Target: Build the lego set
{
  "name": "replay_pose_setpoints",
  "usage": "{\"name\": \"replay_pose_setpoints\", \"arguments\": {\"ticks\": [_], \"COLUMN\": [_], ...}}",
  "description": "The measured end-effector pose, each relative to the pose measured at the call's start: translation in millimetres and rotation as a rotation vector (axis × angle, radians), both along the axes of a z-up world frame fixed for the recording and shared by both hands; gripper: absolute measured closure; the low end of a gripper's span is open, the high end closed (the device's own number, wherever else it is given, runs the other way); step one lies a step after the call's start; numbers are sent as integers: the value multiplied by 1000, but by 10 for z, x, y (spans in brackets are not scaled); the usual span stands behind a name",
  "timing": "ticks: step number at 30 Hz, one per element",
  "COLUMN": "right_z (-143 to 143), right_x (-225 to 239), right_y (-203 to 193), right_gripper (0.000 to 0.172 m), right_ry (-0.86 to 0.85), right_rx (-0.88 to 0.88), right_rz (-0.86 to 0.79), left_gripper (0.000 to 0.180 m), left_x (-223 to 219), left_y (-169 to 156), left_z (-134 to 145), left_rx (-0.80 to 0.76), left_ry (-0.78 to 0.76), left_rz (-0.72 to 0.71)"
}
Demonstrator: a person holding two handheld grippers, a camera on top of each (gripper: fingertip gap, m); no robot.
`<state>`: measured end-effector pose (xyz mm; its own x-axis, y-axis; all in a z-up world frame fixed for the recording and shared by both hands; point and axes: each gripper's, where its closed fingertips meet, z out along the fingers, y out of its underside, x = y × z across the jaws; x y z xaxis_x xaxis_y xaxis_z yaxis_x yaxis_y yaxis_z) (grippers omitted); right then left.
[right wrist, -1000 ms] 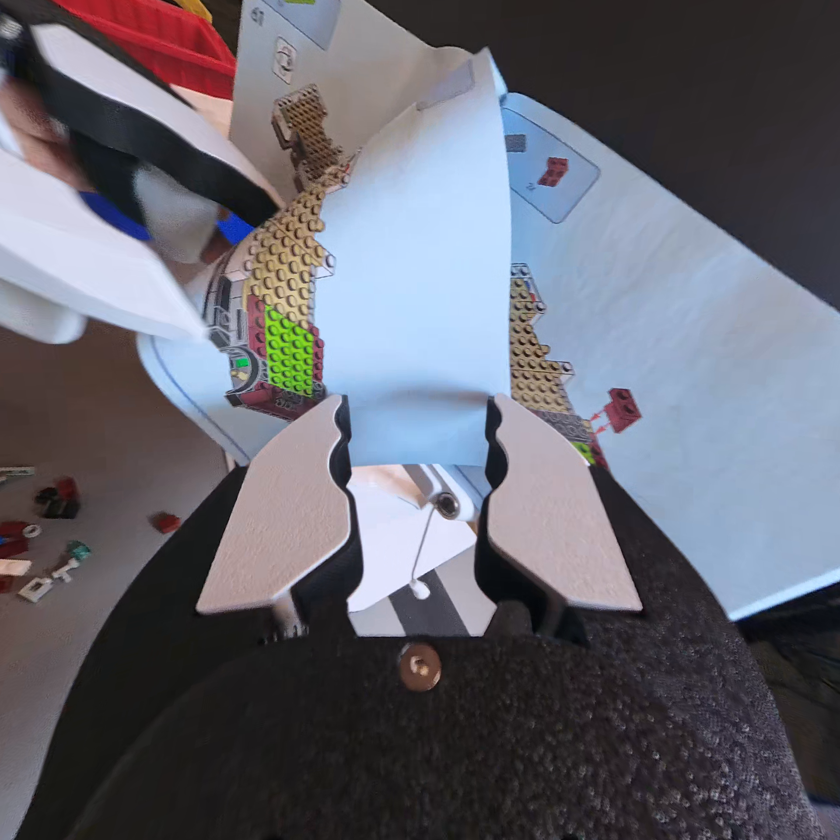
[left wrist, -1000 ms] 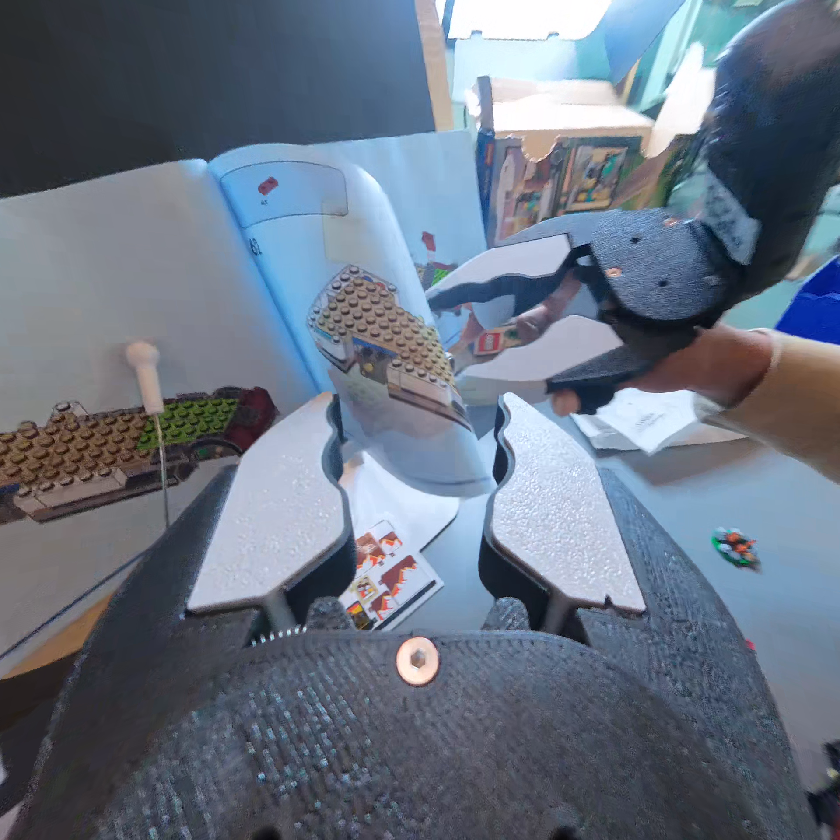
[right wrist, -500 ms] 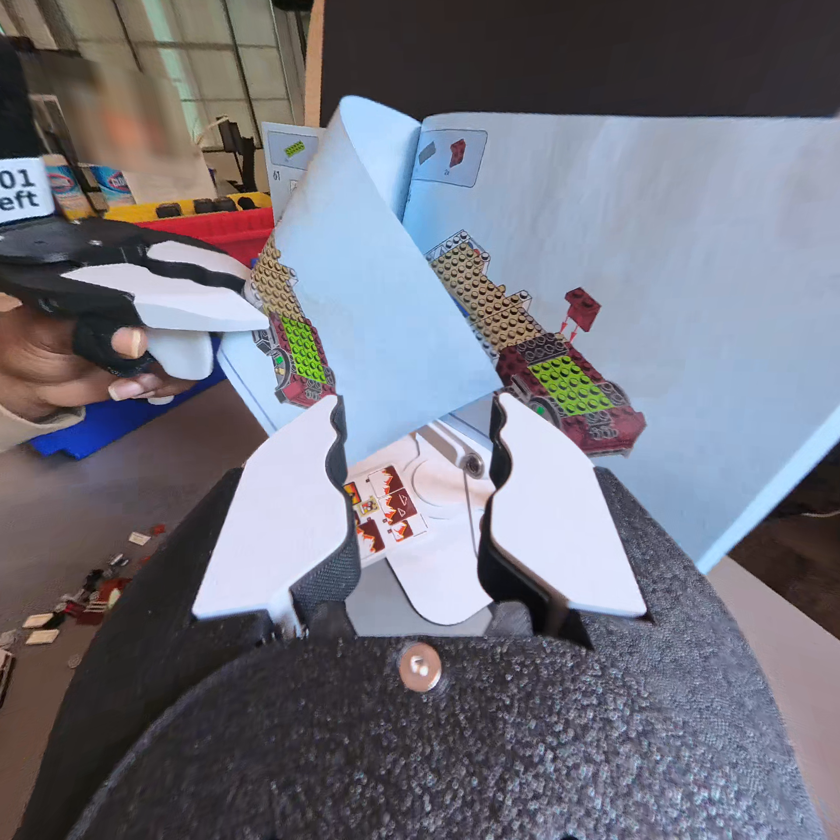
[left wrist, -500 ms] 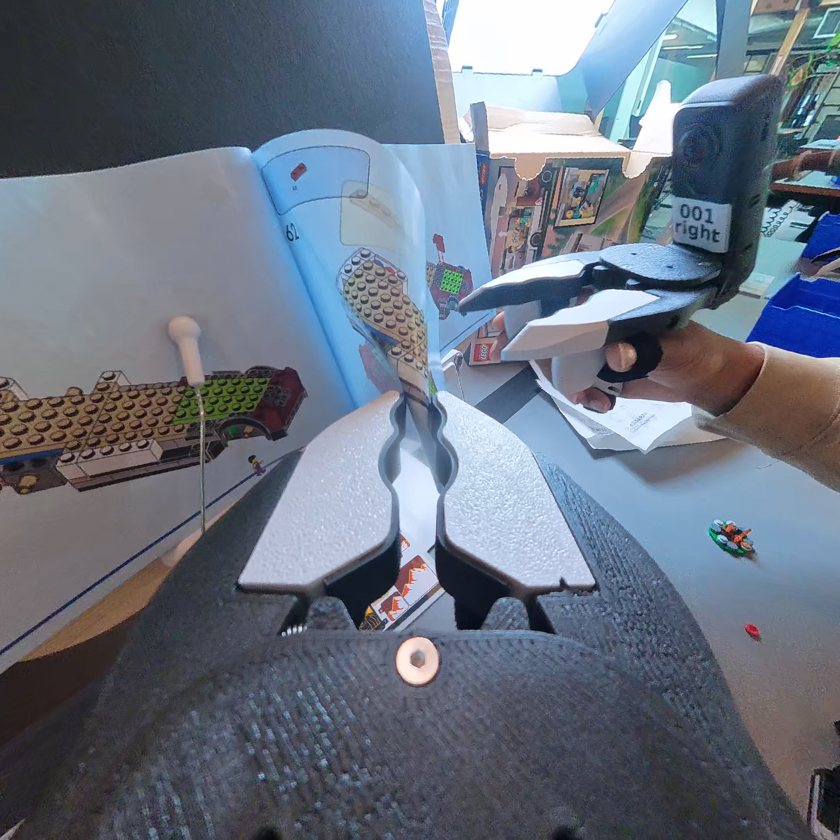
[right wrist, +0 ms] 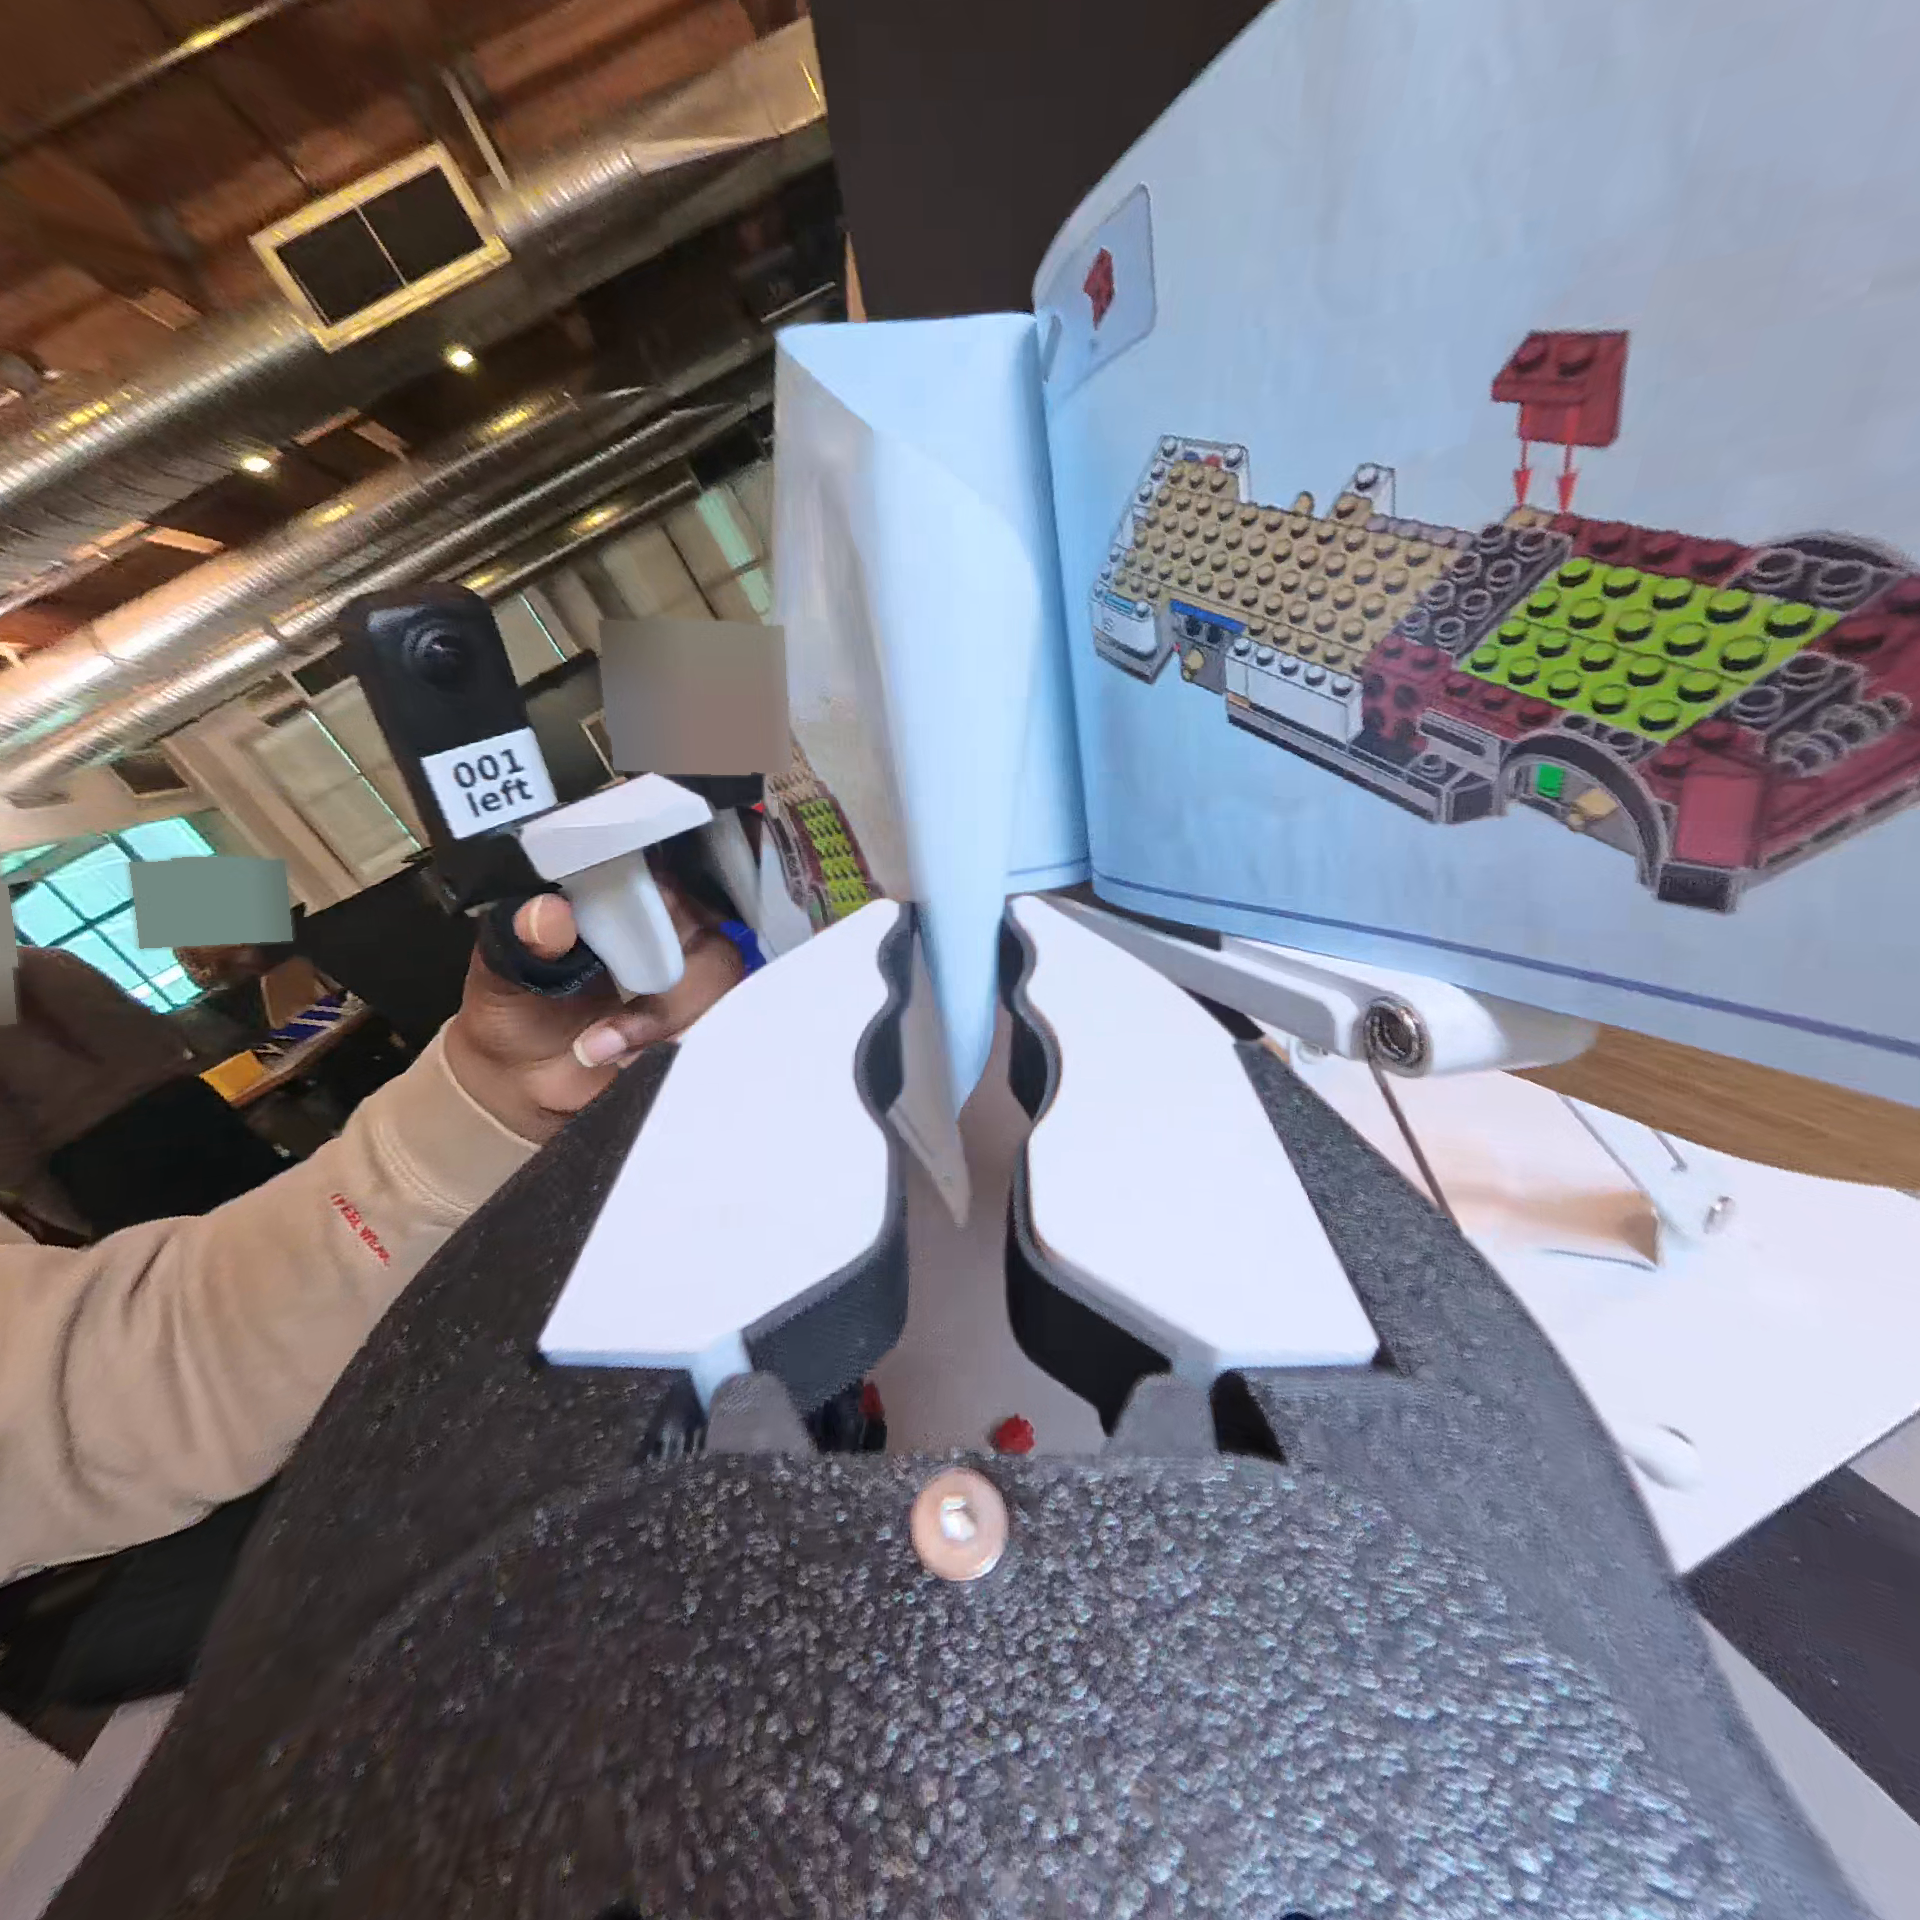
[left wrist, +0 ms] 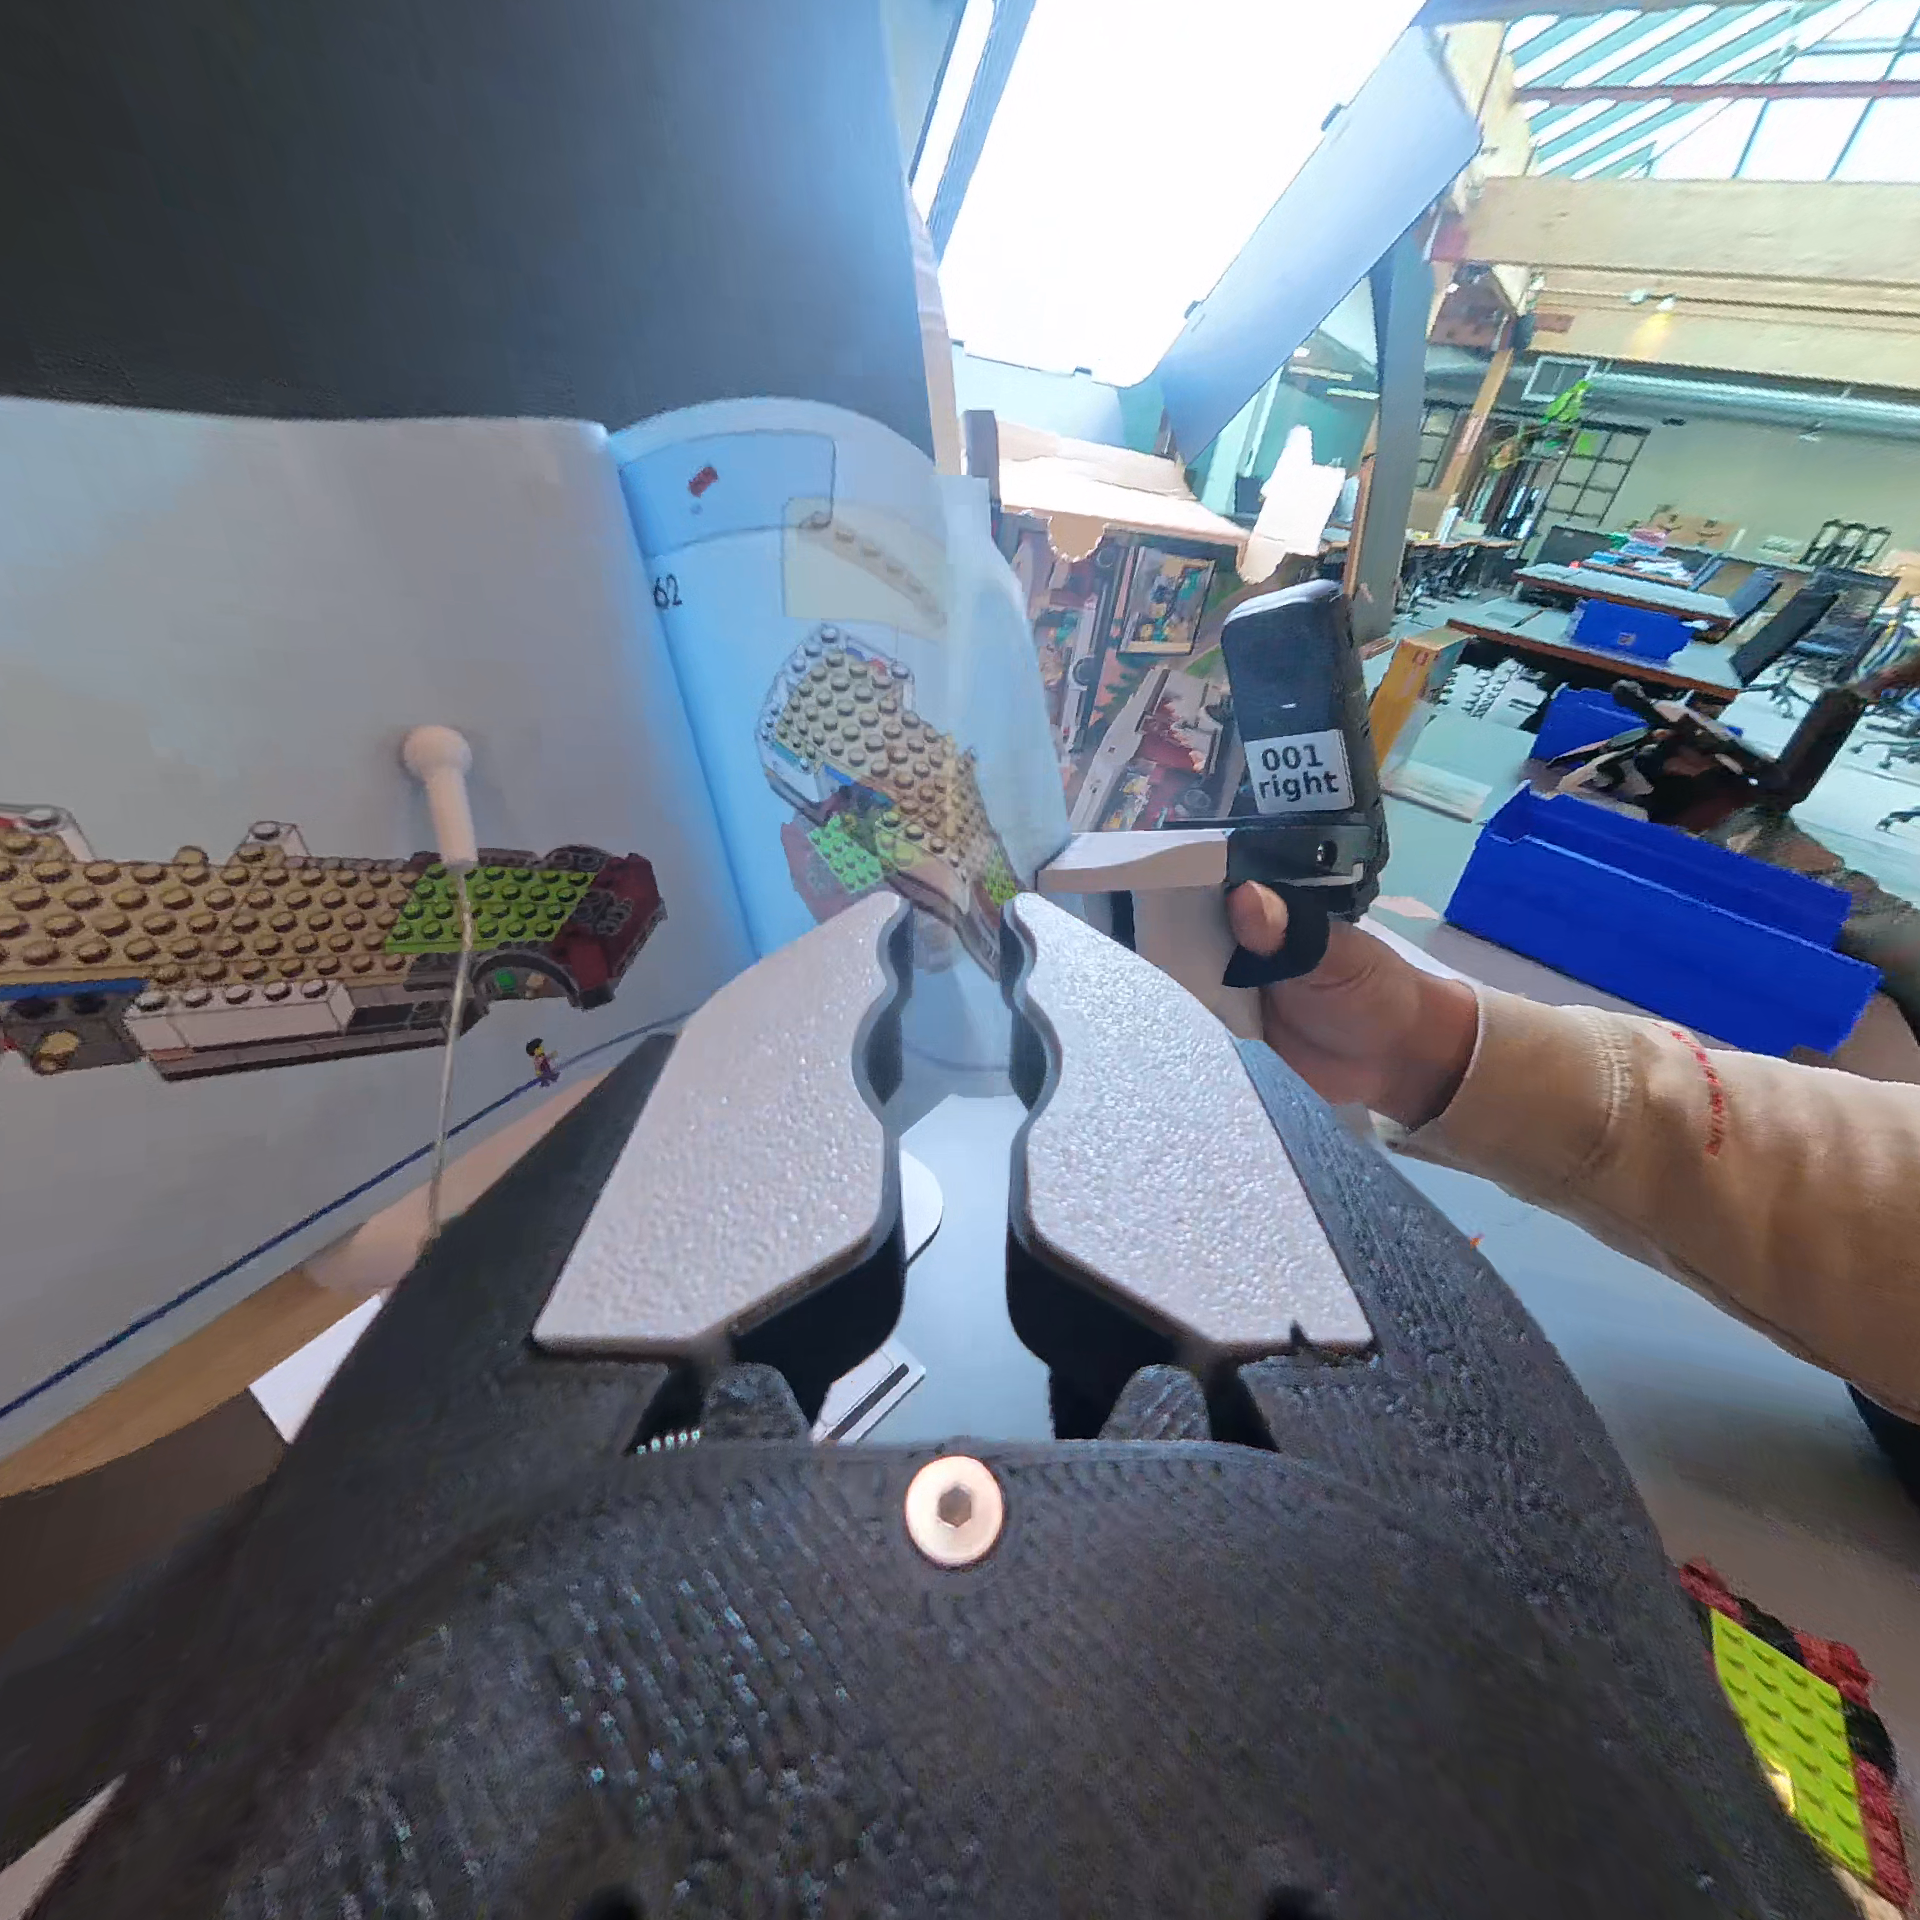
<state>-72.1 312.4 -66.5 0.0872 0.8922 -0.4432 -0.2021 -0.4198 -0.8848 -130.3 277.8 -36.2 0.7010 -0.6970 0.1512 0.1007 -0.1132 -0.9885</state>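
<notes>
Left tongs (left wrist: pixel 954 909) were nearly closed, w/ a thin gap between the tips. A light blue page (left wrist: pixel 914 665) curled up and stood in that gap. It leaned on the right-side tip, but a dark slit showed by the other tip, so the page was not squeezed there.

Right tongs (right wrist: pixel 954 909) were nearly closed too. The same page ran straight down between them and filled the gap. It looked pinched, but the page was blurry there, so that is only likely.

The page belonged to an open booklet (left wrist: pixel 260 623) w/ pics of a brick model. The booklet stood up just past both tongs, left of the left pair and right of the right pair. A white stand peg (left wrist: pixel 442 790) w/ a thin wire lay across the booklet, left of the left tongs. The stand's white arm (right wrist: pixel 1299 997) sat just right of the right tongs.

A blue bin (left wrist: pixel 1662 935) sat far off to the right of the left tongs. The grey desk (left wrist: pixel 1558 1351) lay below them. A small red brick (right wrist: pixel 1010 1434) lay under the right tongs.
</notes>
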Motion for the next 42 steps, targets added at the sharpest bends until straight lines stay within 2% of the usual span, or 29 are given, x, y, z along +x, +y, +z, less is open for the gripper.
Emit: {"name": "replay_pose_setpoints", "arguments": {"ticks": [2,4,6,8,10,12,13,15,18,21,23,26,28,29,33,35,37,38,40,42], "right_z": [94,189,262,324,384,443,473,527,501,305,154,-3,45,133,688,848,763,621,319,130], "right_x": [46,111,151,147,94,-18,-96,-295,-701,-1159,-1419,-1593,-1505,-1424,-865,-475,-172,-110,-182,-395], "right_y": [-46,-92,-159,-247,-353,-462,-508,-588,-642,-542,-524,-737,-964,-984,-580,-183,218,345,403,338], "right_gripper": [168,171,171,171,171,171,171,171,170,162,152,132,131,131,150,169,172,172,171,171], "right_ry": [18,19,-9,-53,-100,-146,-167,-206,-298,-450,-523,-562,-530,-499,-325,-304,-416,-517,-683,-780], "right_rx": [32,76,126,183,242,302,328,374,429,497,514,469,479,510,599,611,629,644,700,797], "right_rz": [8,0,3,11,27,50,60,82,100,51,72,258,390,382,78,-140,-309,-334,-297,-257], "left_gripper": [161,166,166,153,152,167,177,176,175,173,173,173,173,173,173,173,173,173,174,174], "left_x": [-133,-411,-668,-733,-731,-772,-779,-894,-1116,-1224,-1251,-1258,-1256,-1255,-1254,-1252,-1252,-1250,-1245,-1245], "left_y": [-8,105,306,469,591,671,660,606,496,419,392,386,392,393,397,393,393,393,387,373], "left_z": [150,228,98,-110,-239,-252,-257,-239,-307,-440,-496,-528,-528,-525,-526,-532,-536,-537,-540,-558], "left_rx": [28,35,18,-21,-18,48,52,39,-29,-65,-62,-64,-64,-60,-55,-59,-59,-59,-62,-61], "left_ry": [-52,-45,135,346,517,632,632,520,206,-14,-86,-182,-217,-219,-198,-210,-228,-240,-270,-312], "left_rz": [18,146,315,384,429,490,497,545,546,457,413,367,349,345,333,327,323,319,302,272]}}
